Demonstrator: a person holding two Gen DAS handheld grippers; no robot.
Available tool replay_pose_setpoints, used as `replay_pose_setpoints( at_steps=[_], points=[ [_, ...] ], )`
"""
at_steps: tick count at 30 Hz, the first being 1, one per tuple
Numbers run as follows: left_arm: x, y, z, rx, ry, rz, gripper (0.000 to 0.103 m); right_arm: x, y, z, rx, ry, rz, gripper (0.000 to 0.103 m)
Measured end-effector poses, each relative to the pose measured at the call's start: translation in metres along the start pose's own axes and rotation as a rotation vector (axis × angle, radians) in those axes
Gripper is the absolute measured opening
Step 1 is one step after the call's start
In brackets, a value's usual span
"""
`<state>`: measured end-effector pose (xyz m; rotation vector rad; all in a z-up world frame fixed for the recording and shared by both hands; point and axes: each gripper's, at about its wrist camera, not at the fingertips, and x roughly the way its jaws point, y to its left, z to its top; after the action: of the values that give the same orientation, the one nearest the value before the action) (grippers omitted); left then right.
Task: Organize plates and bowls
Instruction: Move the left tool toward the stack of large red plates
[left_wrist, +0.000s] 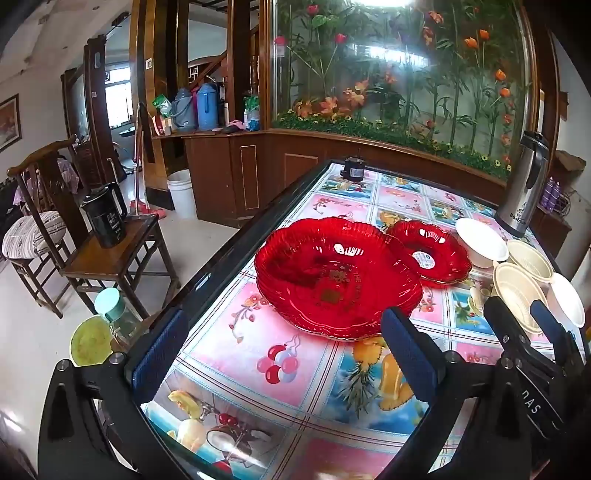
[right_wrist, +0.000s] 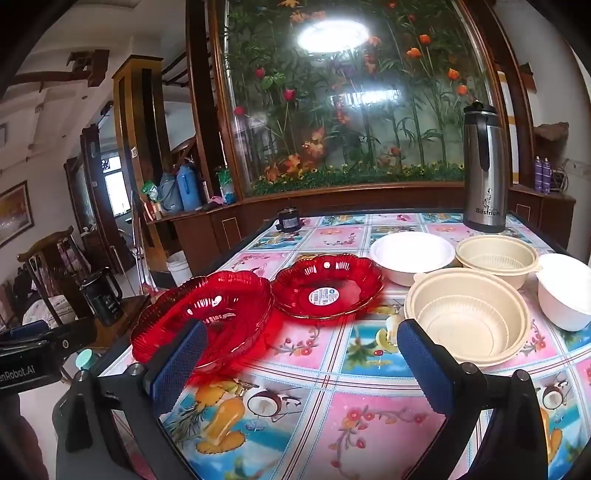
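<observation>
A stack of large red scalloped plates (left_wrist: 338, 275) (right_wrist: 207, 314) sits on the table near its left edge. A smaller red plate (left_wrist: 428, 253) (right_wrist: 328, 286) with a round sticker lies right of it. Two white bowls (right_wrist: 412, 254) (right_wrist: 567, 290) and two cream ribbed bowls (right_wrist: 496, 258) (right_wrist: 467, 319) stand at the right. My left gripper (left_wrist: 284, 354) is open and empty, just short of the large plates. My right gripper (right_wrist: 299, 358) is open and empty, above the table in front of the plates and the near cream bowl; it also shows in the left wrist view (left_wrist: 524, 317).
A steel thermos jug (right_wrist: 485, 170) stands at the table's far right. A small black device (right_wrist: 289, 219) sits at the far edge. The table (right_wrist: 332, 406) has a fruit-print cloth. Left of it stand a wooden stool with a black kettle (left_wrist: 105, 216) and a chair (left_wrist: 37, 225).
</observation>
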<state>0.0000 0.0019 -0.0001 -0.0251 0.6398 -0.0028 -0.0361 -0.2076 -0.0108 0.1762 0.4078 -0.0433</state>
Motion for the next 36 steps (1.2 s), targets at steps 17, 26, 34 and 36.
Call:
replay_pose_setpoints(
  at_steps=[17, 26, 34, 36],
  points=[
    [0.02, 0.021, -0.004, -0.023, 0.041, 0.008, 0.103, 0.006, 0.008, -0.004, -0.032, 0.023, -0.002, 0.103],
    [0.024, 0.026, -0.004, -0.03, 0.053, 0.01, 0.103, 0.01, 0.013, -0.007, -0.07, 0.041, -0.007, 0.103],
    [0.037, 0.032, 0.0, -0.026, 0.067, 0.043, 0.103, 0.013, 0.011, 0.0, -0.028, 0.054, 0.021, 0.103],
    [0.043, 0.033, 0.0, -0.02, 0.072, 0.06, 0.103, 0.018, 0.014, 0.005, -0.015, 0.07, 0.033, 0.103]
  ],
)
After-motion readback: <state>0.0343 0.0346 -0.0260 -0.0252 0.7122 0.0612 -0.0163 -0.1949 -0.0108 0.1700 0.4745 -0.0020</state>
